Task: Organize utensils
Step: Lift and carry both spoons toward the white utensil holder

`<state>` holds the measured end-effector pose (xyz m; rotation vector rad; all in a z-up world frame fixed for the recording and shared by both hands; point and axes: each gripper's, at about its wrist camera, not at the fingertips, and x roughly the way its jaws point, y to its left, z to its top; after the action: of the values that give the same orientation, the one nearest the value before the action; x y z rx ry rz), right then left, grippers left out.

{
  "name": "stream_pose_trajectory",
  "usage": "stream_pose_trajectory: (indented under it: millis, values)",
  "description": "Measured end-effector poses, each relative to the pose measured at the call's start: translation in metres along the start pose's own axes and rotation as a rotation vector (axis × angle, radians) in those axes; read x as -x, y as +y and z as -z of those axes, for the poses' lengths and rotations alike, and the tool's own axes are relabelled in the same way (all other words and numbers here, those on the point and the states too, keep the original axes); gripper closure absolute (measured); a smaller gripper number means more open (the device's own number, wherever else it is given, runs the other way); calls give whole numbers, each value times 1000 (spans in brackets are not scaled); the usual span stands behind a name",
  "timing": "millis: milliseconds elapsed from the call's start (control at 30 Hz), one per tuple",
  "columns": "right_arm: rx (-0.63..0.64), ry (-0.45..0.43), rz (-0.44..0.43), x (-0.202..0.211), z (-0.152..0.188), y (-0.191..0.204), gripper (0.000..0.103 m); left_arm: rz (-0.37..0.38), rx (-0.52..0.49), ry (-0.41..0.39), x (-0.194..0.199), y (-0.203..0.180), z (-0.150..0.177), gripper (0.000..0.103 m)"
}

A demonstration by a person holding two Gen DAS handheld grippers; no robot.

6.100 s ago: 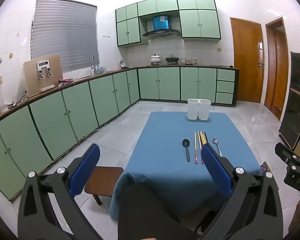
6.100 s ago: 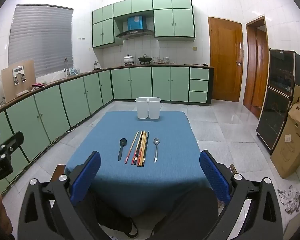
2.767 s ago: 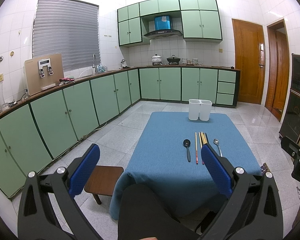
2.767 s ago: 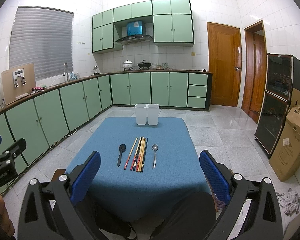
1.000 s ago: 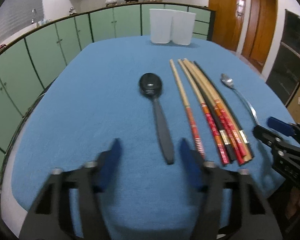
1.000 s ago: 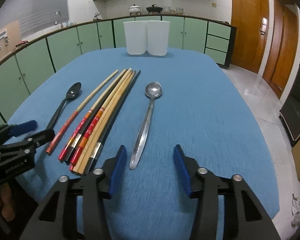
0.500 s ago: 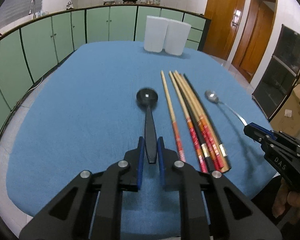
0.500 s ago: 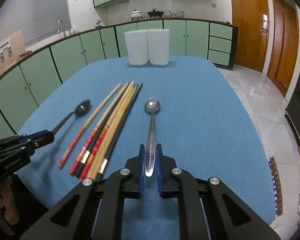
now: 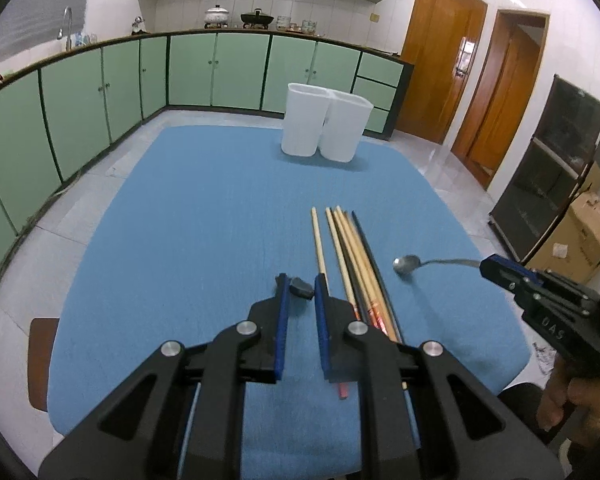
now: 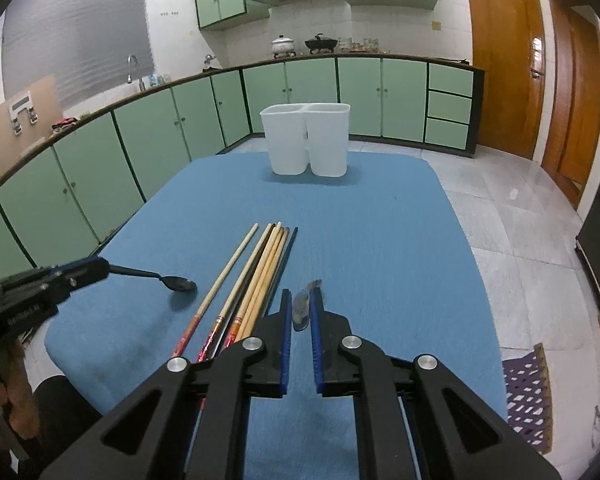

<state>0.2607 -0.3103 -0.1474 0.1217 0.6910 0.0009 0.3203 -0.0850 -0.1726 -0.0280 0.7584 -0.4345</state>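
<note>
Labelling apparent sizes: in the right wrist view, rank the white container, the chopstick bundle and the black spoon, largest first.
1. Chopstick bundle, though nearness inflates it.
2. White container, farther away.
3. Black spoon, partly hidden in the left tool.

Black plastic left hand-held gripper (image 9: 301,288), blue finger pads (image 9: 283,300), silver screws, matching right hand-held gripper (image 10: 300,308)
</note>
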Motion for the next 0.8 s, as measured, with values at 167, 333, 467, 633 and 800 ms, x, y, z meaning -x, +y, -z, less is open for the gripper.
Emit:
stream_pose_trajectory:
  millis: [167, 333, 467, 633, 800]
  values:
    - [0, 28, -11, 0, -13, -5, 95, 15, -14, 20, 1, 3, -19, 91]
    - [3, 39, -28, 5, -25, -8, 96, 26, -43, 14, 7, 0, -35, 91]
    - [21, 48, -40, 7, -35, -8, 100, 42, -68, 9, 10, -4, -50, 92]
    - [16, 74, -67, 8, -47, -13, 100, 71, -99, 8, 11, -11, -69, 92]
    - [14, 83, -91, 9, -64, -16, 100, 85, -109, 0, 8, -14, -93, 92]
